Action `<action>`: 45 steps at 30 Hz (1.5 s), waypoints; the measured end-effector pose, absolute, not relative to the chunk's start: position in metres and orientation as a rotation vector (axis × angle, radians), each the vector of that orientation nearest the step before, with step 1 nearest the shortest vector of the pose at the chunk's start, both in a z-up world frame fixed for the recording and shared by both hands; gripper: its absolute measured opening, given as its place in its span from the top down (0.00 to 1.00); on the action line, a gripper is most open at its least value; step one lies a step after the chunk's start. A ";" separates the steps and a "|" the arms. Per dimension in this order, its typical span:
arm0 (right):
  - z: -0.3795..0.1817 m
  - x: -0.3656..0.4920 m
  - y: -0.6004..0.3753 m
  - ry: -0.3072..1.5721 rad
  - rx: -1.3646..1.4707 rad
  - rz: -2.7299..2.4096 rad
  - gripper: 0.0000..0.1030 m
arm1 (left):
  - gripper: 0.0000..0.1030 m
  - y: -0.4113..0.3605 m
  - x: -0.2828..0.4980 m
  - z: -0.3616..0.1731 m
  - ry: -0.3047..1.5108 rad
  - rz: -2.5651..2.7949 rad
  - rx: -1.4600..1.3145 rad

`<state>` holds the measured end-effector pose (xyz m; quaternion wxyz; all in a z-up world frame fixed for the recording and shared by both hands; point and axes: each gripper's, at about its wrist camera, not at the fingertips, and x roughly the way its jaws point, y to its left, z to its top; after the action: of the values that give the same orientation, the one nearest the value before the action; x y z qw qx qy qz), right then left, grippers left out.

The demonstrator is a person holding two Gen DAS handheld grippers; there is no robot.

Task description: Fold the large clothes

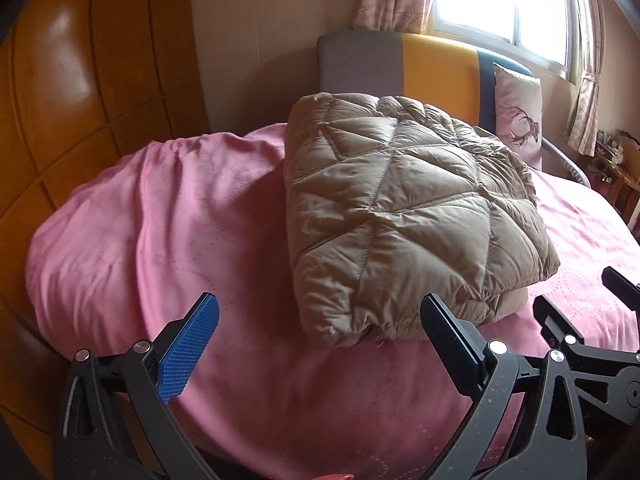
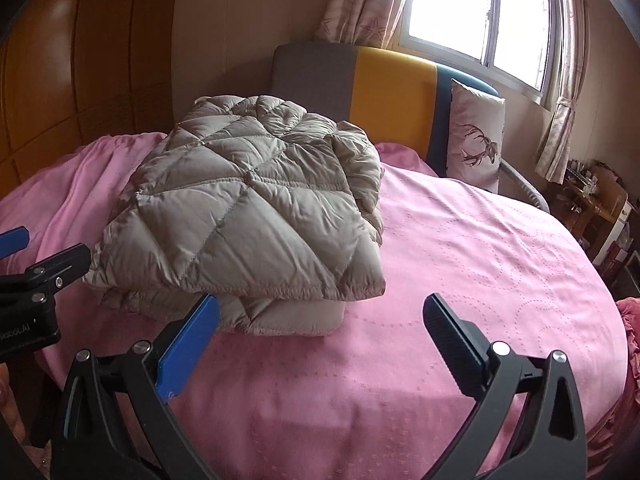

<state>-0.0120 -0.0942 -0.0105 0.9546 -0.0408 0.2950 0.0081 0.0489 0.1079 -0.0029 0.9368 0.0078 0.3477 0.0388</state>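
A beige quilted down jacket (image 1: 400, 212) lies folded in a thick stack on the pink bed cover (image 1: 140, 220). It also shows in the right wrist view (image 2: 248, 208), left of centre. My left gripper (image 1: 320, 312) is open and empty, just short of the jacket's near edge. My right gripper (image 2: 320, 312) is open and empty, over the cover (image 2: 460, 248) at the jacket's near right corner. The right gripper's fingers (image 1: 560, 320) show at the right of the left wrist view. The left gripper's fingers (image 2: 56, 264) show at the left edge of the right wrist view.
A grey, yellow and blue headboard (image 2: 384, 92) stands behind the jacket. A white deer-print pillow (image 2: 476, 136) leans on it. A wooden wardrobe (image 1: 80, 80) is at the left. A window with curtains (image 2: 480, 12) and a cluttered shelf (image 2: 596, 200) are at the right.
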 end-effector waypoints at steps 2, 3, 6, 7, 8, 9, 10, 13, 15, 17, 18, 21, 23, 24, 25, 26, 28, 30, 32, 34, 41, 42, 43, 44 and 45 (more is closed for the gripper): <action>-0.007 -0.022 -0.098 0.573 -0.057 -0.001 0.02 | 0.03 0.111 0.041 -0.003 0.706 0.095 0.016; -0.005 -0.026 -0.101 0.569 -0.039 -0.009 0.02 | 0.03 0.112 0.037 -0.004 0.702 0.110 0.014; 0.000 -0.038 -0.109 0.536 0.043 0.022 0.02 | 0.03 0.118 0.023 -0.007 0.695 0.129 0.004; 0.001 -0.041 -0.111 0.527 0.064 0.042 0.02 | 0.03 0.118 0.020 -0.008 0.690 0.132 0.002; 0.002 -0.042 -0.112 0.523 0.074 0.047 0.02 | 0.03 0.119 0.017 -0.009 0.690 0.134 0.002; 0.002 -0.043 -0.111 0.523 0.071 0.045 0.02 | 0.03 0.119 0.014 -0.010 0.690 0.135 0.004; 0.002 -0.043 -0.110 0.525 0.061 0.044 0.02 | 0.03 0.119 0.012 -0.011 0.692 0.136 0.006; 0.000 -0.042 -0.107 0.534 0.045 0.042 0.02 | 0.03 0.118 0.007 -0.016 0.699 0.141 0.018; -0.003 -0.041 -0.107 0.547 0.055 0.051 0.02 | 0.03 0.119 0.006 -0.017 0.699 0.138 0.019; -0.004 -0.041 -0.107 0.554 0.060 0.059 0.02 | 0.03 0.119 0.006 -0.017 0.701 0.141 0.017; -0.005 -0.041 -0.107 0.556 0.058 0.059 0.02 | 0.03 0.119 0.006 -0.017 0.702 0.141 0.017; -0.006 -0.042 -0.106 0.558 0.054 0.060 0.02 | 0.03 0.119 0.006 -0.017 0.701 0.144 0.012; -0.007 -0.041 -0.106 0.560 0.054 0.060 0.02 | 0.03 0.119 0.006 -0.017 0.698 0.146 0.009; -0.007 -0.041 -0.107 0.561 0.055 0.061 0.02 | 0.03 0.120 0.006 -0.017 0.697 0.147 0.007; -0.008 -0.041 -0.107 0.563 0.055 0.060 0.02 | 0.03 0.120 0.006 -0.017 0.696 0.145 0.003; -0.008 -0.041 -0.107 0.566 0.054 0.060 0.02 | 0.03 0.120 0.007 -0.016 0.697 0.144 0.001; -0.009 -0.040 -0.107 0.568 0.054 0.063 0.02 | 0.03 0.121 0.007 -0.016 0.698 0.144 0.000; -0.009 -0.040 -0.106 0.570 0.053 0.064 0.02 | 0.03 0.121 0.007 -0.016 0.698 0.144 -0.002; -0.009 -0.041 -0.107 0.567 0.052 0.067 0.02 | 0.03 0.121 0.007 -0.016 0.697 0.144 0.000; -0.009 -0.041 -0.107 0.566 0.052 0.067 0.02 | 0.03 0.121 0.007 -0.016 0.697 0.144 -0.002; -0.008 -0.041 -0.107 0.565 0.054 0.065 0.02 | 0.03 0.121 0.007 -0.016 0.698 0.145 -0.005; -0.008 -0.041 -0.108 0.566 0.053 0.065 0.02 | 0.03 0.121 0.007 -0.016 0.699 0.145 -0.004; -0.008 -0.041 -0.108 0.566 0.054 0.067 0.02 | 0.03 0.122 0.007 -0.016 0.700 0.145 -0.006; -0.008 -0.041 -0.107 0.568 0.054 0.069 0.02 | 0.03 0.122 0.007 -0.016 0.699 0.145 -0.006; -0.008 -0.041 -0.107 0.569 0.052 0.069 0.02 | 0.03 0.122 0.007 -0.017 0.699 0.146 -0.007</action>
<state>-0.0407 -0.1067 -0.0081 0.9589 0.0254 0.2804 0.0340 0.0070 0.1216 -0.0166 0.9369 -0.0037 0.3423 0.0714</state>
